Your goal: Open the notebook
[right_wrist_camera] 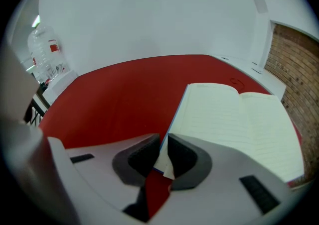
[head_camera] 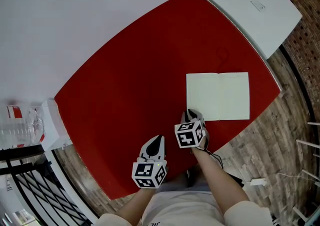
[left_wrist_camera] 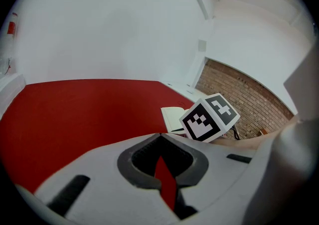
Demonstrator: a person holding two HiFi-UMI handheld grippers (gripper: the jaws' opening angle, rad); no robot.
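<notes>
The notebook (head_camera: 218, 96) lies open and flat on the red table (head_camera: 125, 95), its cream lined pages up. My right gripper (head_camera: 191, 114) is at the notebook's near left corner, shut on that corner; in the right gripper view the blue cover edge and page corner of the notebook (right_wrist_camera: 234, 119) sit pinched between the jaws of the right gripper (right_wrist_camera: 163, 143). My left gripper (head_camera: 156, 141) hovers over bare red table to the left, apart from the notebook and shut on nothing. In the left gripper view, the left gripper (left_wrist_camera: 160, 138) points towards the notebook (left_wrist_camera: 172, 118) and the right gripper's marker cube (left_wrist_camera: 209, 118).
A long white panel (head_camera: 250, 5) borders the table's far right end. Plastic water bottles (head_camera: 20, 130) stand on a white ledge at the left, above a black rack (head_camera: 30, 185). A cable and white adapter (head_camera: 257, 182) lie on the brick-patterned floor (head_camera: 265, 140).
</notes>
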